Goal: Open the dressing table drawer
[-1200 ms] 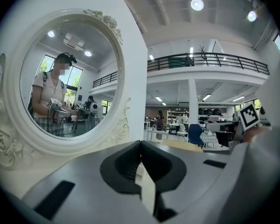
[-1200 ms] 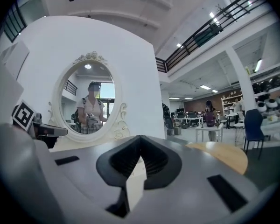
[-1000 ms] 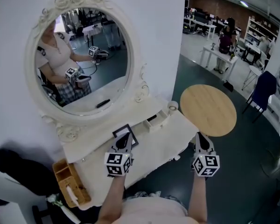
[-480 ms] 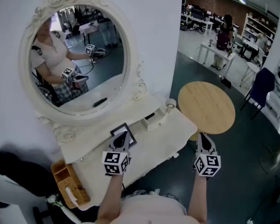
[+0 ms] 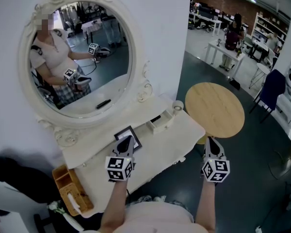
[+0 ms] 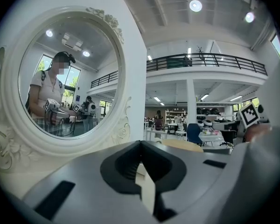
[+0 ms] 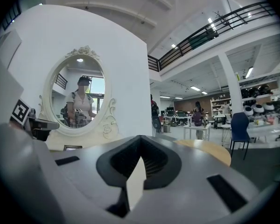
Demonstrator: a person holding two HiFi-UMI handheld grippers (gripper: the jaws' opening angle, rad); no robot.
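The white dressing table [image 5: 155,147] stands under an oval mirror [image 5: 77,57]. On its top sits a small white drawer box [image 5: 160,122] with a dark slot. My left gripper [image 5: 126,140] hovers over the tabletop by a black-framed item [image 5: 131,132], jaws shut and empty. My right gripper [image 5: 209,142] hangs past the table's right front corner, over the floor, also shut on nothing. In the left gripper view the shut gripper [image 6: 140,143] points at the mirror [image 6: 60,78]. The right gripper view shows that shut gripper [image 7: 139,138] and the mirror [image 7: 79,94] to its left.
A round wooden table [image 5: 214,109] stands right of the dressing table. A wooden organiser [image 5: 70,191] sits on the floor at the lower left. A small round jar [image 5: 178,105] rests at the tabletop's back right. Desks, chairs and people fill the hall behind.
Both grippers have stayed shut and almost still. The views have shifted slightly, with the mirror sliding a little left in the right gripper view.
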